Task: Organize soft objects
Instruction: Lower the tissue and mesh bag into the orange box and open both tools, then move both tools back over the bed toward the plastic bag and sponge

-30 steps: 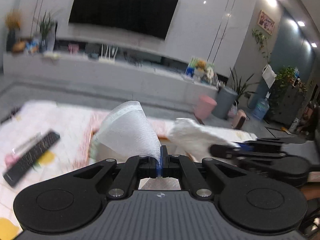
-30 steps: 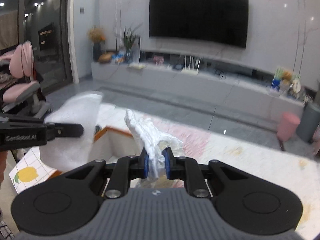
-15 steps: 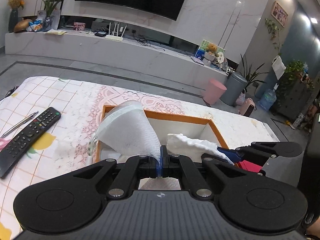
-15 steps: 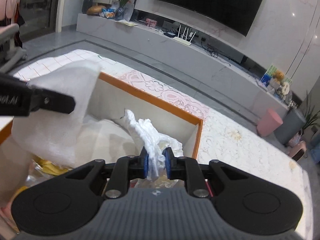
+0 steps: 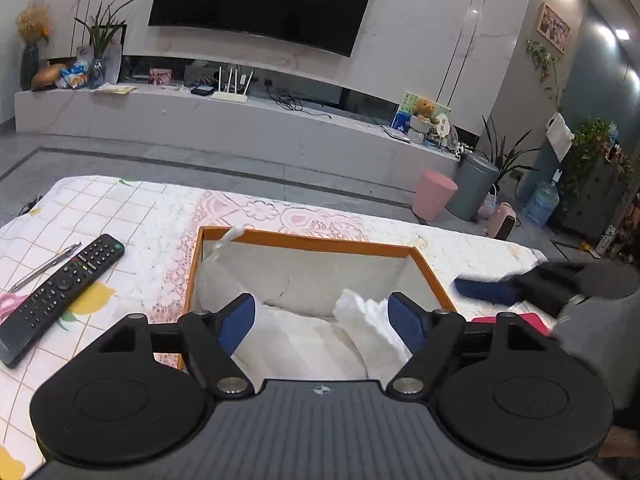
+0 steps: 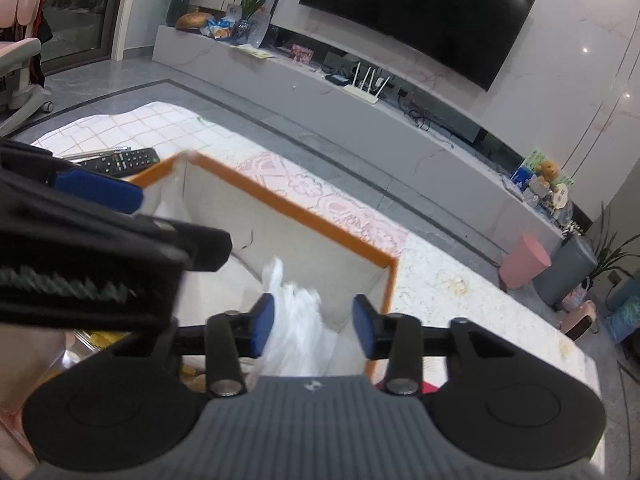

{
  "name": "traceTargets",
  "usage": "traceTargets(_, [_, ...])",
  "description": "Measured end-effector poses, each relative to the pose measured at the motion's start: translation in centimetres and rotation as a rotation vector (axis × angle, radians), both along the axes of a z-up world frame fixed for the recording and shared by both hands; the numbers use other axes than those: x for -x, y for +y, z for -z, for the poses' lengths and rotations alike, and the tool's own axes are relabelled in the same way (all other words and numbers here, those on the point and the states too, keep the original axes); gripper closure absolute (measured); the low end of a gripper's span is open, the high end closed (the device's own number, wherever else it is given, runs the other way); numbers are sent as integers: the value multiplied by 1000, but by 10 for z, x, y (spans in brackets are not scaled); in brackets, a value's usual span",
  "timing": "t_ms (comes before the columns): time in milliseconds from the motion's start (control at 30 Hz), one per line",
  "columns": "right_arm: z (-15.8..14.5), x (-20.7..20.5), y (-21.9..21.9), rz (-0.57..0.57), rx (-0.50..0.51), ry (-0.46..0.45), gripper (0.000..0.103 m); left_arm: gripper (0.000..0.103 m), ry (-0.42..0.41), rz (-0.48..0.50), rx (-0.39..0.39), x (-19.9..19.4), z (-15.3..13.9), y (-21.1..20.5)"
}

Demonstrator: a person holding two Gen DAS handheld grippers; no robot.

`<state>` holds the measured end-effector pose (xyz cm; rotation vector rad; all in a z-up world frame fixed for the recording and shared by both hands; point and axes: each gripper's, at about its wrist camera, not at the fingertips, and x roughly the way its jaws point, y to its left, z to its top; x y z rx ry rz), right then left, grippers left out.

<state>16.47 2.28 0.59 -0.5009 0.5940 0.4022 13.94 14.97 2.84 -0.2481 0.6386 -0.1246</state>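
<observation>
We hold both grippers over the orange-rimmed box [image 5: 304, 240] that stands on the patterned tablecloth [image 5: 132, 216], and both sets of fingers are spread wide with nothing between them. Seen from the left wrist, the left gripper [image 5: 322, 318] hangs above the near end of the box, its blue pads well apart, and below them lie the soft things — a smooth white cloth [image 5: 296, 344] spread across the floor of the box and a crumpled white towel [image 5: 368, 316] resting against it toward the right-hand wall. From the right wrist, the right gripper [image 6: 314, 322] is likewise open above the box's right corner, and a blurred white bundle [image 6: 296, 312] sits just beneath its parted pads, touching neither that we can make out. The left gripper crosses the left part of that view, large and blurred, over the box's far-left corner. On the cloth to the left of the box lie a black remote control [image 5: 60, 296] and a pen [image 5: 46, 266] beside it — both well apart from the box.
</observation>
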Motion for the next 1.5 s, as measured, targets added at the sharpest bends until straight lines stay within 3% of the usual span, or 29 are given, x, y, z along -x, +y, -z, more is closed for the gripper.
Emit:
traceTargets(67, [-10,7,-2,3,-14,-30,37,10,14,0,40,0,-2,5])
traceTargets(100, [-14,10,-3,14,-15,-47,35,10,7,-16,58,0,-4,7])
traceTargets(167, [-22,16,-3,10,-19,-73,17,10,-5,-70,73,3,-7,13])
traceTargets(200, [-25,18,-4,0,-37,-77,13,10,-4,-91,71,4,-9,15])
traceTargets(367, [-39,27,-11,-11,-131,-48,12,10,-25,-137,79,10,-19,26])
traceTargets(600, [-52,46,-24,-20,-163,-84,5,10,-108,-219,90,17,-29,29])
traceTargets(767, [-57,53,-45,16,-176,-95,3,9,-86,-202,70,16,-31,17])
traceTargets(933, [-58,56,-73,63,-199,-113,3,8,-113,-167,9,21,-33,-6])
traceTargets(1167, [-57,59,-127,85,-230,-98,3,8,-140,-116,32,35,-48,-39])
traceTargets(1500, [-50,47,-223,186,-237,-106,3,8,-236,110,-152,52,-67,-151])
